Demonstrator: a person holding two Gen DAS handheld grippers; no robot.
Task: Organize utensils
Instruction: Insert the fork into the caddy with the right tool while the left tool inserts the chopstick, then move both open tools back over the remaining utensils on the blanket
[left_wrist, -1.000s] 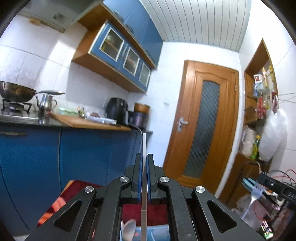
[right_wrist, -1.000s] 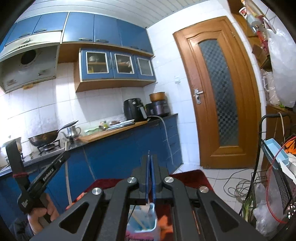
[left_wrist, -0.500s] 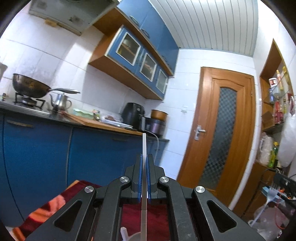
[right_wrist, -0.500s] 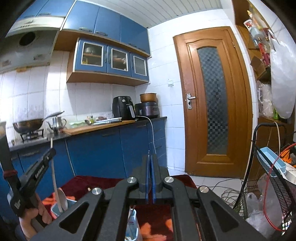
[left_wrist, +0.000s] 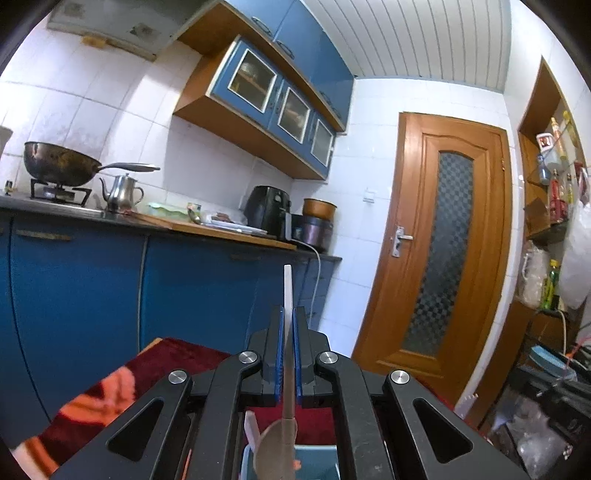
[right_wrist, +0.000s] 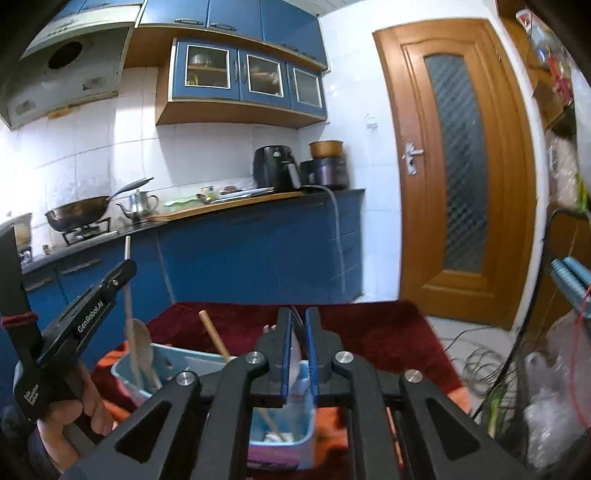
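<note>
1. spoon (left_wrist: 286, 373): clamped by its pale handle between the blue pads of the left gripper (left_wrist: 287, 354), long axis near upright, handle end up, bowl down.
2. its bowl hangs at the rim of the light blue bin (right_wrist: 173, 356), which sits on the dark red cloth (right_wrist: 354, 325).
3. a wooden stick (right_wrist: 214, 338) leans tilted in that bin.
4. right gripper (right_wrist: 297, 354): fingers a narrow gap apart, holding nothing, hovering above the bin.
</note>
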